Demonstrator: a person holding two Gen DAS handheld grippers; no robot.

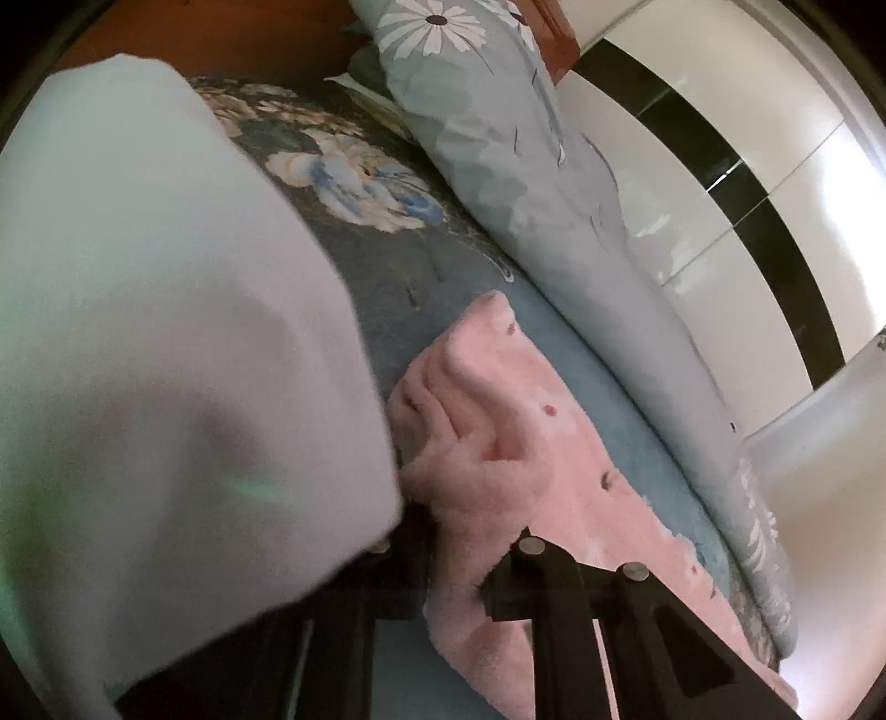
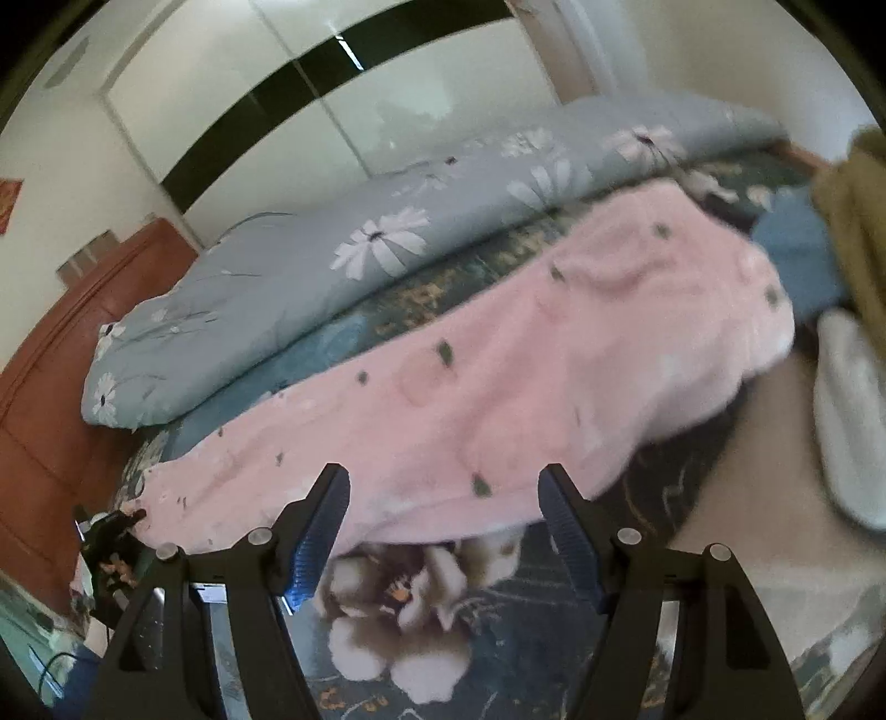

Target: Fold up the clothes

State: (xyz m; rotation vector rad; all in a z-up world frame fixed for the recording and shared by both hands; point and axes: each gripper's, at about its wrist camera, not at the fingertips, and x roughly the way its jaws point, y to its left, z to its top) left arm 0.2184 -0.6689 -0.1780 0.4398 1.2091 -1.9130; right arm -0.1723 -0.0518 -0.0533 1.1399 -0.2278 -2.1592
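Left wrist view. A pink fleece garment (image 1: 531, 443) with small dark spots lies bunched on a blue floral bedsheet (image 1: 387, 266). Its near edge runs under the black fingers of the left gripper (image 1: 454, 581). The two fingers stand close together with a ridge of pink fleece between them, so the gripper looks clamped on the garment, though the left finger is half hidden. A large pale cloth (image 1: 166, 343), blurred and close to the lens, covers the left half of the view and hides that finger's tip. Beyond the garment, a grey-blue quilt with white daisies (image 1: 498, 138) lies along the far side of the bed. A brown wooden headboard (image 1: 221, 33) is at the top. White wardrobe doors with a black band (image 1: 720, 166) fill the right.

Right wrist view. The right gripper (image 2: 446, 531) has its jaws spread wide, nothing between them; the blue ribbed pads (image 2: 315, 543) are bare. The pink fleece garment (image 2: 498, 365) stretches across the bed just beyond the fingertips, one end at lower left near the headboard (image 2: 66, 354), the other end bulging at upper right. The bedsheet (image 2: 498, 626) with a big pale flower print shows under the gripper. The daisy quilt (image 2: 360, 232) lies behind the garment. An olive-yellow cloth (image 2: 858, 221) and a white cloth (image 2: 847, 410) sit at the right edge. The wardrobe (image 2: 277, 111) stands behind.
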